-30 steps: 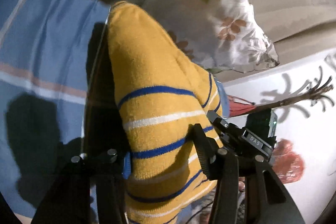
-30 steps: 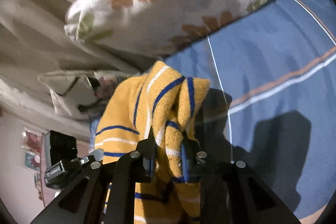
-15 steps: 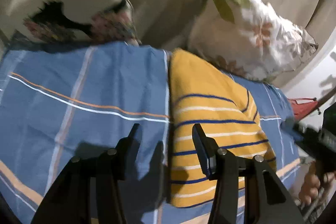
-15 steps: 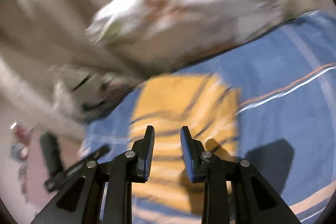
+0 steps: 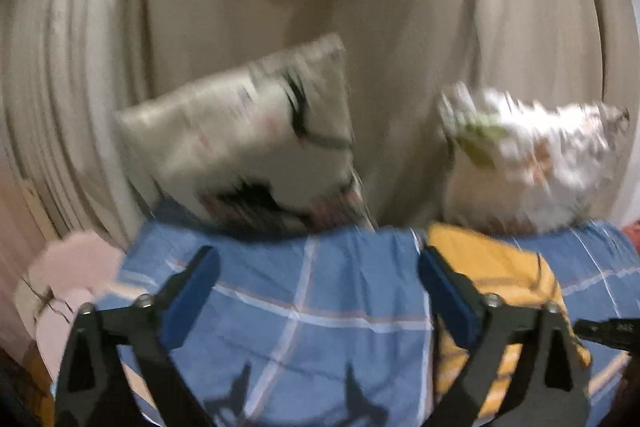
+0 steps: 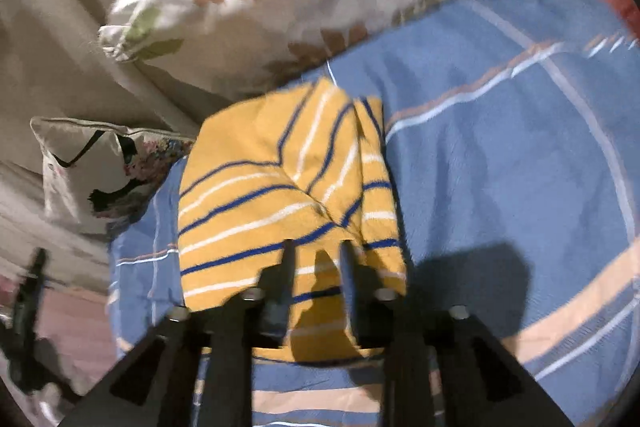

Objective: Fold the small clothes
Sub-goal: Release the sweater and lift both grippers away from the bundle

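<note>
Sweater point(image 6: 288, 195) lies folded on bedsheet point(image 6: 500, 155); left fingers point(image 5: 200, 279) opening, right fingers point(image 6: 286, 267) released, both empty.

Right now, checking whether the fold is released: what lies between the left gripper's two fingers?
Only bare blue plaid sheet, in the left wrist view. The left gripper is opening; the yellow striped garment lies right of it.
</note>
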